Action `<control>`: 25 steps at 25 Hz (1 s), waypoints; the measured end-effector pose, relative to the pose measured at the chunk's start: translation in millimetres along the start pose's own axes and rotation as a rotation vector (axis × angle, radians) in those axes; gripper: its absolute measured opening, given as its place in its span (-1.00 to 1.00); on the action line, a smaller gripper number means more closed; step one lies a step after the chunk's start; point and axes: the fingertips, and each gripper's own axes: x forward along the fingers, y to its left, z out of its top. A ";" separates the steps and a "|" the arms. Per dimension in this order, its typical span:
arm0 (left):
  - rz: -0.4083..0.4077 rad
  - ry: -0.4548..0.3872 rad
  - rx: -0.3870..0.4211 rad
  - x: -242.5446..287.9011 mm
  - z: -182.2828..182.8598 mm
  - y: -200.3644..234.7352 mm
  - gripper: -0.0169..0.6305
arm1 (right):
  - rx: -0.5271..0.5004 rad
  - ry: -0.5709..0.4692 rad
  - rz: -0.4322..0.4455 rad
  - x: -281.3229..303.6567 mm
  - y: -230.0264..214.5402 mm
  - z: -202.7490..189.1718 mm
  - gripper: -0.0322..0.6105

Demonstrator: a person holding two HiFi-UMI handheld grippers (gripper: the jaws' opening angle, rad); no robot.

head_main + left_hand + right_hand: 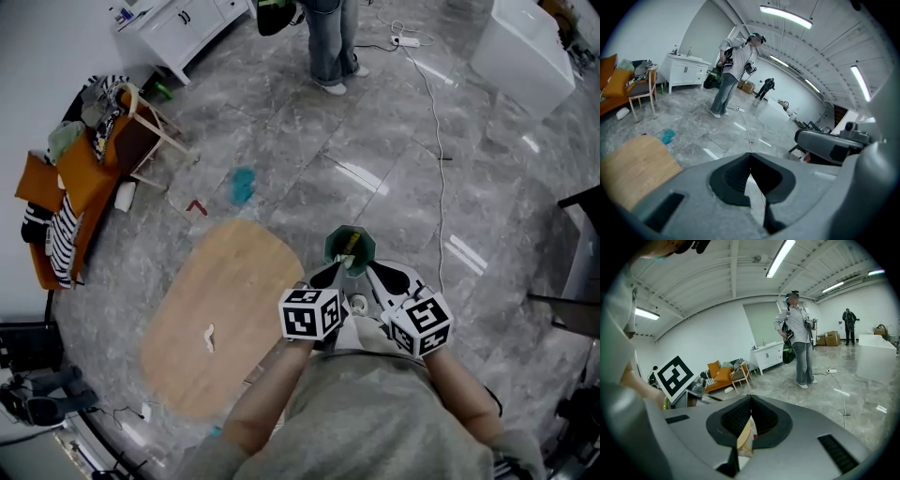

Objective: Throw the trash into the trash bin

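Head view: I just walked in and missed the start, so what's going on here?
A person holds a two-jaw gripper in each hand, both reaching toward a small dark green trash bin on the grey floor beside an oval wooden table. The right gripper is closed on a crumpled beige wrapper, not yet dropped. The left gripper is shut with nothing between its fingers. Another person stands further off.

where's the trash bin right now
Head view, centre: the green trash bin stands just beyond the left gripper and right gripper, right of the wooden table.
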 end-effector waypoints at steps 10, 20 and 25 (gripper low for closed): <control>0.038 -0.070 -0.033 -31.3 7.2 -1.6 -0.92 | -0.035 -0.010 0.071 -4.7 24.1 13.6 -0.88; 0.095 -0.129 -0.097 -53.8 1.3 6.5 -0.92 | -0.081 0.010 0.170 -1.0 46.5 11.1 -0.88; 0.129 -0.182 -0.131 -69.9 2.4 18.9 -0.92 | -0.112 0.015 0.225 8.0 63.6 13.0 -0.88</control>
